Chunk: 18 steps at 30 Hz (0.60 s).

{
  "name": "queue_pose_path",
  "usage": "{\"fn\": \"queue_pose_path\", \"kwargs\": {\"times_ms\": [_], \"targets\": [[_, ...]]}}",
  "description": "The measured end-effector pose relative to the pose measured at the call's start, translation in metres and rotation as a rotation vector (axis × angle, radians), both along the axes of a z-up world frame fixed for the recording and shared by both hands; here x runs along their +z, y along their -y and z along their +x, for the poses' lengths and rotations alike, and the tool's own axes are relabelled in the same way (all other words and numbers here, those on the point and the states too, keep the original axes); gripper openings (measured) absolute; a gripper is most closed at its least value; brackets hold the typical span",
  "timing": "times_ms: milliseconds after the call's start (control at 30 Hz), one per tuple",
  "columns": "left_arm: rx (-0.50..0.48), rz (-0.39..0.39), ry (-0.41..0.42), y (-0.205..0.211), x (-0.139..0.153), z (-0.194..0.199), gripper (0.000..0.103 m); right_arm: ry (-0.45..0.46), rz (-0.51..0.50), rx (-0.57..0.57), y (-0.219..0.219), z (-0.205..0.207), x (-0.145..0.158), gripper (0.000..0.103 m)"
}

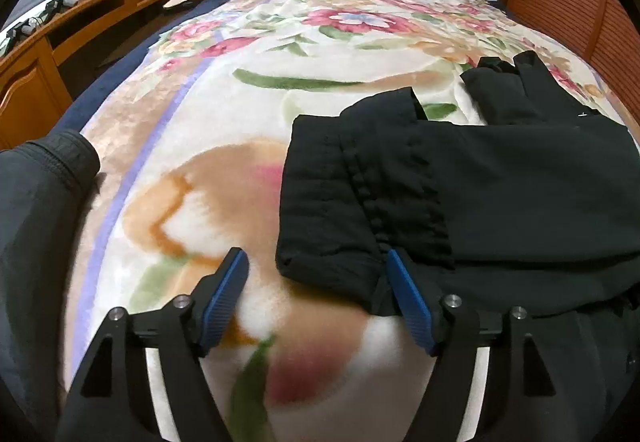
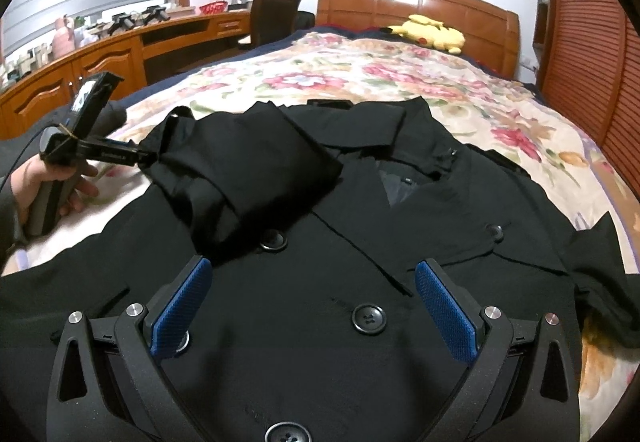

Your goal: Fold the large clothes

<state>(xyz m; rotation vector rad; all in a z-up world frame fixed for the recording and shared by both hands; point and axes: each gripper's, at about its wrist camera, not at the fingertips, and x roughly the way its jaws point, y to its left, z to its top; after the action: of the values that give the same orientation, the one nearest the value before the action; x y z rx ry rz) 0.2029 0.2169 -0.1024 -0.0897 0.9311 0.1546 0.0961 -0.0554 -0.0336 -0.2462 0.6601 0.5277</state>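
Left wrist view: the left gripper [image 1: 316, 294] has its blue pads spread wide with nothing between them. Its right pad [image 1: 408, 302] lies just at the edge of the folded sleeve [image 1: 360, 202], while the left pad hangs over bare blanket. In the right wrist view this same tool appears at the far left, held in the person's left hand [image 2: 44, 182], its tip at or touching the sleeve's outer fold; whether it still touches the cloth I cannot tell from there.

The right gripper [image 2: 308, 306] is also wide open and holds nothing. It hovers low over the chest of the black double-breasted coat [image 2: 360, 362], with a button [image 2: 368, 319] showing between its pads.

The coat lies front-up and buttoned on the floral blanket [image 1: 248, 114] that covers the bed, collar toward the wooden headboard [image 2: 420, 6], where a yellow plush toy [image 2: 432, 32] sits.

As for progress, I judge the folding to be at an early stage. One sleeve has been brought across the chest and lies there doubled over. The other sleeve [image 2: 600, 282] still trails off to the side toward the blanket's edge, unfolded. The body is at full length as far as shown, so the second sleeve and the lengthwise folds remain to be done.
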Motion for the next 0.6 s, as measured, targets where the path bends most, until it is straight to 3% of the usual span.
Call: {"fn": "queue_pose_path", "kwargs": {"times_ms": [267, 367, 400, 433, 533, 600], "targets": [[-0.012, 0.017, 0.004, 0.002, 0.001, -0.001, 0.071, -0.028, -0.009, 0.007, -0.004, 0.002, -0.007, 0.103], [-0.051, 0.000, -0.001, 0.004, 0.003, 0.001, 0.055, -0.033, -0.008, 0.012, -0.004, 0.003, -0.007, 0.103], [-0.053, -0.004, -0.008, 0.004, 0.005, 0.001, 0.045, -0.033, -0.007, 0.013, -0.004, 0.003, -0.007, 0.103], [-0.059, -0.006, -0.012, 0.006, 0.007, 0.002, 0.024, -0.031, -0.006, 0.016, -0.003, 0.002, -0.006, 0.103], [-0.065, 0.000, -0.010, 0.016, 0.016, -0.001, 0.009, -0.023, -0.001, 0.022, -0.001, 0.000, -0.003, 0.103], [-0.071, 0.026, 0.020, 0.029, 0.025, -0.006, 0.007, -0.009, -0.010, 0.020, 0.000, -0.005, -0.001, 0.103]]}}
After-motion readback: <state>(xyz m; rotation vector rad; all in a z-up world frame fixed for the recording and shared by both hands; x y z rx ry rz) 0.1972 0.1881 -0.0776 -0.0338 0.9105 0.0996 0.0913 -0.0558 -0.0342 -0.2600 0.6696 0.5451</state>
